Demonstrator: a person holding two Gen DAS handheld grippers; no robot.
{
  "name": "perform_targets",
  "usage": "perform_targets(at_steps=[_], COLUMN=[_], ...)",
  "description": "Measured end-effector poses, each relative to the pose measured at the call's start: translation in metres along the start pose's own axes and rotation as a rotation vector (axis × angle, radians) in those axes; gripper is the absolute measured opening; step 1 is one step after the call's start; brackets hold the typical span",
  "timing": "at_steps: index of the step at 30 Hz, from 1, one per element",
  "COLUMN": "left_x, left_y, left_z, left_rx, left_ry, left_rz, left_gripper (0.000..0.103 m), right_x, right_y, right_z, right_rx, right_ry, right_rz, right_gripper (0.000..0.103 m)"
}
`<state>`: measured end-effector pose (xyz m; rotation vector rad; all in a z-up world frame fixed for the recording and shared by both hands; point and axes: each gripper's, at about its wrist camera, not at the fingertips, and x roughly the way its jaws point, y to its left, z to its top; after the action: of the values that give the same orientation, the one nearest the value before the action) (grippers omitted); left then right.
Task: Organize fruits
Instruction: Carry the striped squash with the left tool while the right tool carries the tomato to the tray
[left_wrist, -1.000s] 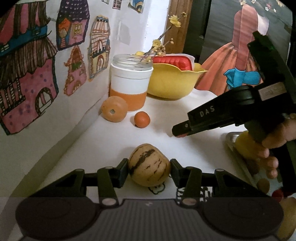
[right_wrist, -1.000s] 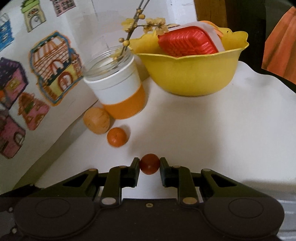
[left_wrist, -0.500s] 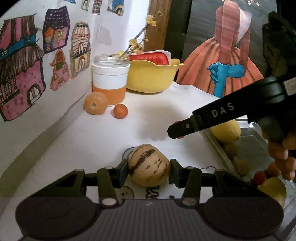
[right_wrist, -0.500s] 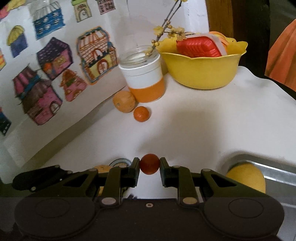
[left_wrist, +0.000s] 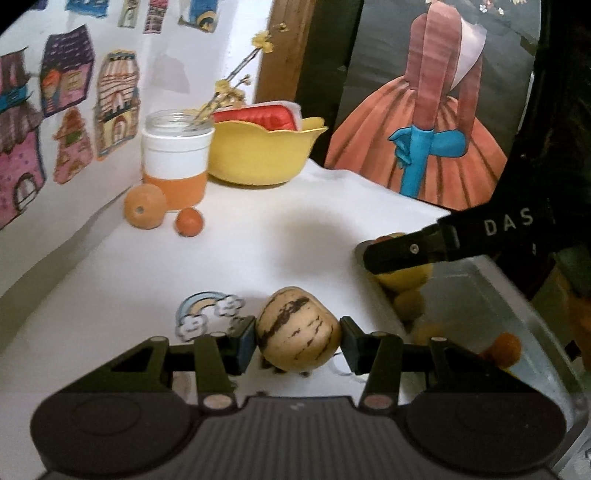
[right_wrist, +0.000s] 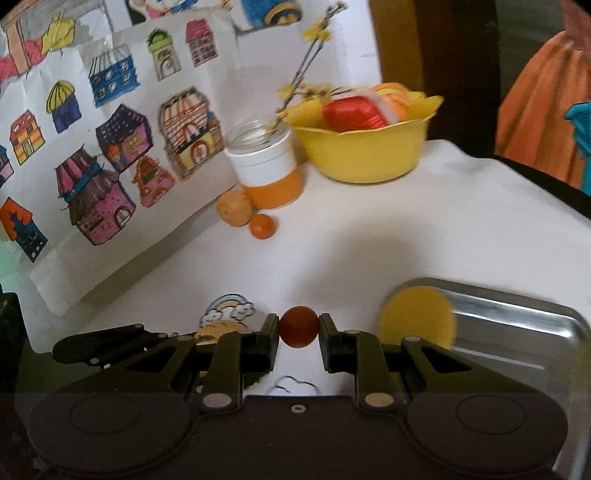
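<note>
My left gripper (left_wrist: 297, 330) is shut on a cream fruit with dark stripes (left_wrist: 297, 328), held above the white table just left of the metal tray (left_wrist: 495, 291). My right gripper (right_wrist: 298, 326) is shut on a small red fruit (right_wrist: 298, 326); in the left wrist view its black finger (left_wrist: 402, 253) reaches over the tray's near corner. The tray (right_wrist: 517, 325) holds a yellow fruit (right_wrist: 417, 319) and several smaller fruits (left_wrist: 504, 345). A large orange fruit (left_wrist: 144, 206) and a small orange one (left_wrist: 189, 221) sit by the jar at the back.
A white-and-orange jar (left_wrist: 176, 162) with flower stems and a yellow bowl (left_wrist: 262, 155) holding a red box stand at the back by the wall of house drawings. Rainbow sticker (left_wrist: 207, 312) lies on the white tablecloth (left_wrist: 277, 236). A painted figure in an orange dress stands behind.
Both grippers have pulled back and to the right with their fruits still held. The tray has come further into view, and the right gripper's finger now hangs over its corner.
</note>
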<state>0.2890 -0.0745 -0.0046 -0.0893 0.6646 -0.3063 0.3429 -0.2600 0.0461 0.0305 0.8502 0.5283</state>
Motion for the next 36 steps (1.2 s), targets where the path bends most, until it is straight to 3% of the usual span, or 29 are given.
perform_targets(at_steps=[11, 22, 36], left_x=[0.009, 0.021, 0.04], left_y=[-0.05, -0.088, -0.119], left_z=[0.009, 0.015, 0.009], left_rx=[0.011, 0.061, 0.137], left_ry=[-0.013, -0.005, 0.068], left_rz=[-0.081, -0.131, -0.15], left_gripper=[0.052, 0.052, 0.052], right_x=[-0.038, -0.047, -0.051], right_y=[-0.049, -0.094, -0.115], right_z=[-0.016, -0.044, -0.066], right_rx=[0.039, 0.13, 0.16], right_ry=[-0.042, -0.036, -0.03], right_rz=[-0.096, -0.156, -0.175], right_gripper=[0.024, 0.024, 0.024])
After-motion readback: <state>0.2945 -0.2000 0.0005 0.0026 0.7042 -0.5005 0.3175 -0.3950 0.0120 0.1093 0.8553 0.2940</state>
